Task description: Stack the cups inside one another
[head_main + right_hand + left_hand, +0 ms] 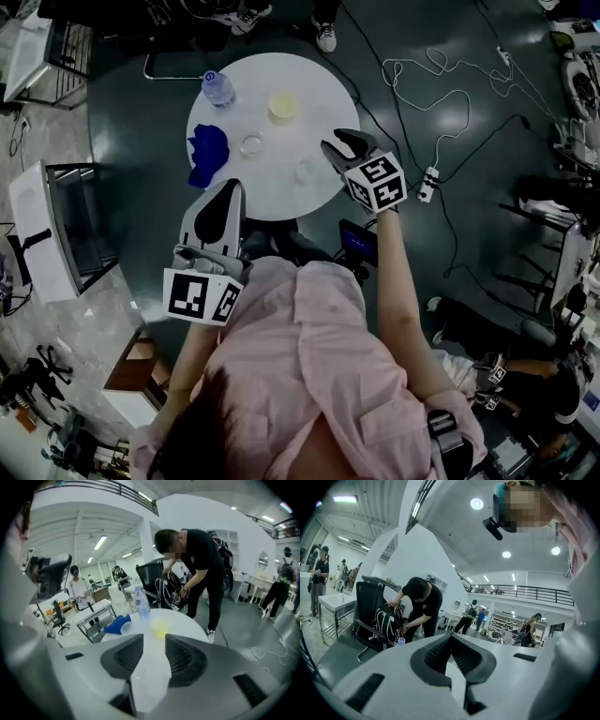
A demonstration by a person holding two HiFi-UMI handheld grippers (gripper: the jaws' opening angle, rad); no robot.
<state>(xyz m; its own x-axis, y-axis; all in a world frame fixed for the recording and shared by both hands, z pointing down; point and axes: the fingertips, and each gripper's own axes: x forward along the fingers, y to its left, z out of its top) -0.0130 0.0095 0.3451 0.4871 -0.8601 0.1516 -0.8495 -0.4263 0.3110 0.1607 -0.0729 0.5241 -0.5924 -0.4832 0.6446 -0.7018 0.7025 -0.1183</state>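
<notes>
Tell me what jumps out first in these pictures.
A round white table stands bright on the dark floor, with a bottle, a yellow cup, a clear cup and a blue cloth on it. The right gripper hangs at its right edge, jaws apart, and a second clear cup shows between them. The left gripper sits at the near edge, tips together.

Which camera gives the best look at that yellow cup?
The head view: the yellow cup stands whole and unblocked on the white table, seen from above. The right gripper view shows it side-on across the table. The left gripper view misses it.
</notes>
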